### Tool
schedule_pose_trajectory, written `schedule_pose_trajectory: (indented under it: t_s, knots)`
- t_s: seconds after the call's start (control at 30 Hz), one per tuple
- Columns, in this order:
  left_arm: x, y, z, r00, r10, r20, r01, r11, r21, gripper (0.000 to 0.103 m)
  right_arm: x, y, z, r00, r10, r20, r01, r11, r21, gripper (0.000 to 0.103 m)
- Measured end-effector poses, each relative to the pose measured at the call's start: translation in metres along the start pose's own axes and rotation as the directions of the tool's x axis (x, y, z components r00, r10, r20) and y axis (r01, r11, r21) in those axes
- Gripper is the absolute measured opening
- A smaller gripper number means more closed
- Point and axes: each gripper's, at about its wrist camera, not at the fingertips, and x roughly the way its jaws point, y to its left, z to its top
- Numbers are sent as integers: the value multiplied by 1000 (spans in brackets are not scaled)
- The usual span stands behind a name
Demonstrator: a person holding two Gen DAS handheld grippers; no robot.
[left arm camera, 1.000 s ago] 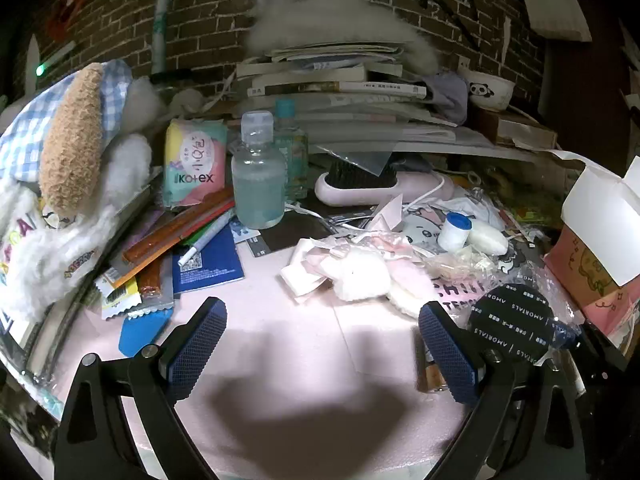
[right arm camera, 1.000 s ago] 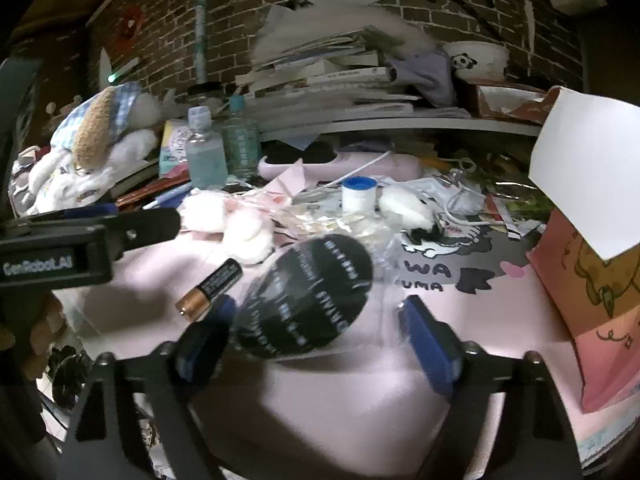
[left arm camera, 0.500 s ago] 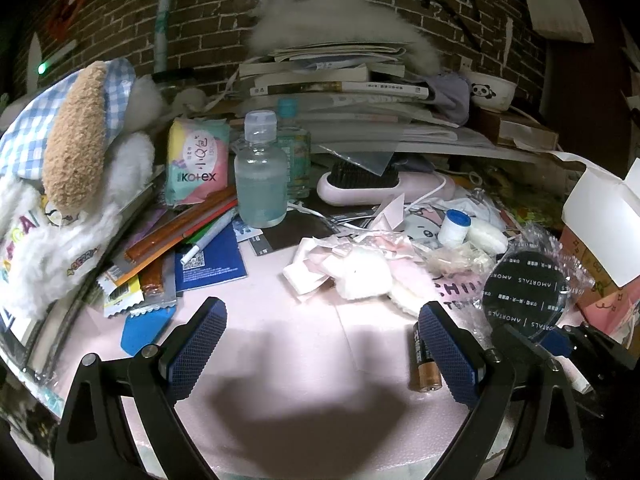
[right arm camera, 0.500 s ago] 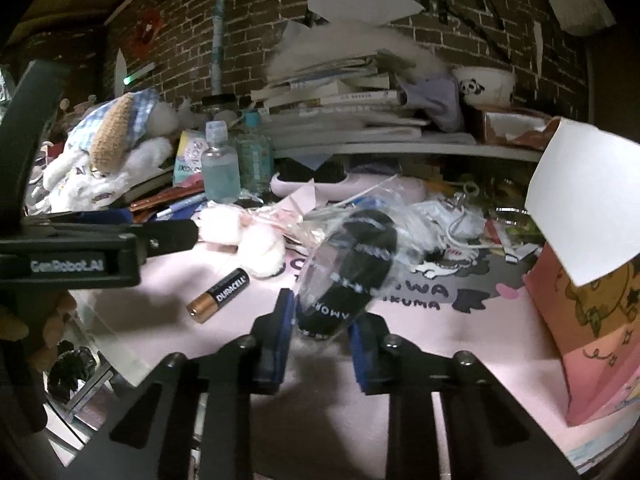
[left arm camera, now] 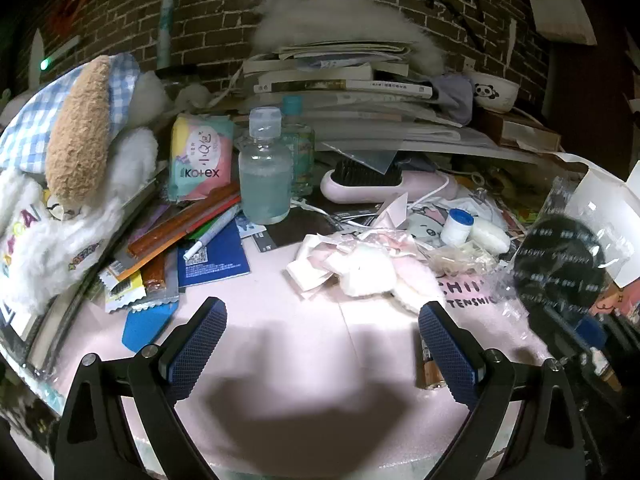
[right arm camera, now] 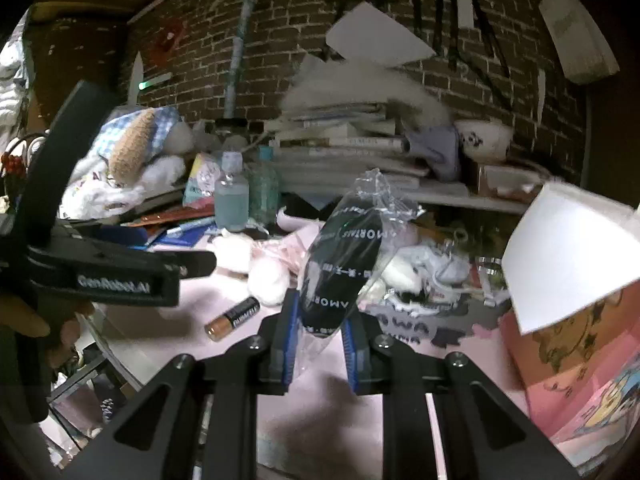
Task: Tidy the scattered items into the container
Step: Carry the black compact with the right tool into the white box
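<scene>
My right gripper (right arm camera: pixel 321 336) is shut on a black round puff in clear plastic wrap (right arm camera: pixel 340 268), held up above the pink table. The same wrapped puff (left arm camera: pixel 560 272) hangs at the right edge of the left wrist view, in front of the pink cartoon-printed box (right arm camera: pixel 568 344) with its white flap raised. My left gripper (left arm camera: pixel 322 344) stands open over bare pink tabletop, nothing between its fingers. A battery (right arm camera: pixel 233 317) lies on the table left of the right gripper; the battery (left arm camera: pixel 428 364) also peeks out beside the left gripper's right finger. White cotton pads (left arm camera: pixel 360 266) lie ahead.
A clear bottle (left arm camera: pixel 265 168), a Kotex pack (left arm camera: pixel 200 158), pens and snack wrappers (left arm camera: pixel 180 228), a blue booklet (left arm camera: pixel 214 256), a pink hairbrush (left arm camera: pixel 384 186) and a small blue-capped jar (left arm camera: pixel 457 227) crowd the back. A plush toy (left arm camera: pixel 76 176) fills the left. Stacked books (left arm camera: pixel 344 92) stand behind.
My right gripper has shut on the wrapped black puff and lifted it off the table, carrying it toward the pink box. The left gripper has stayed open and still.
</scene>
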Motion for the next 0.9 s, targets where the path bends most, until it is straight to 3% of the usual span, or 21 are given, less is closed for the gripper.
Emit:
schedule_pose_trajectory:
  t_s: [0.43, 0.67, 0.9]
  knots:
    - [-5, 2, 2, 1000, -3, 8, 3, 1000, -3, 96, -34, 1, 56, 990, -24, 136, 42, 991, -125, 17]
    - [-6, -5, 4, 1000, -16, 10, 16, 1000, 11, 96, -45, -40, 81, 995, -68, 79, 73, 995, -68, 17]
    - [-4, -12, 5, 1000, -28, 7, 28, 999, 26, 96, -54, -106, 94, 996, -77, -49, 80, 995, 59, 17]
